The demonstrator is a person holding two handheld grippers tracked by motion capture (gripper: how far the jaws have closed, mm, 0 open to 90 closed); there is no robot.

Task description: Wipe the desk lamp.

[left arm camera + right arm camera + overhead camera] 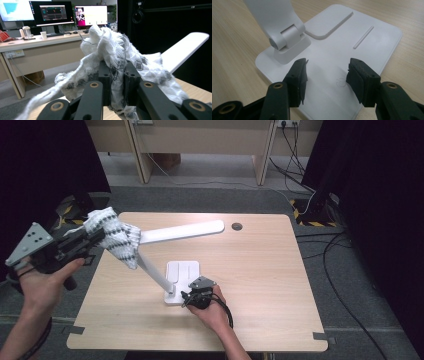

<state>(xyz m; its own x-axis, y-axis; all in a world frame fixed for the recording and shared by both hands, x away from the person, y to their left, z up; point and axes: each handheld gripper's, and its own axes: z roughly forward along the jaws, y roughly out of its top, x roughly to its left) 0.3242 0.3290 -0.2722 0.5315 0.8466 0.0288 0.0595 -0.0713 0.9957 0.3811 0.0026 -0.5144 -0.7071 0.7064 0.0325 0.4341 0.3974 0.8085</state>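
While the right gripper [192, 296] hovers low over the near end of the flat white plastic lamp base [362, 37], its jaws stand apart with nothing between them, the pads just above the base's bare surface near a small embossed touch mark [340, 82]. Beside them, a hinged white arm [152, 272] rises from the base and tilts toward the table's left. Farther left, the left gripper [95, 237] is clamped tight on a white knitted cloth with a dark grey woven pattern [117, 52], bunched and held in the air against the lamp's elbow; loose folds hang below. Beyond it, the long white lamp head [182, 231] extends across the light wooden table [270, 270].
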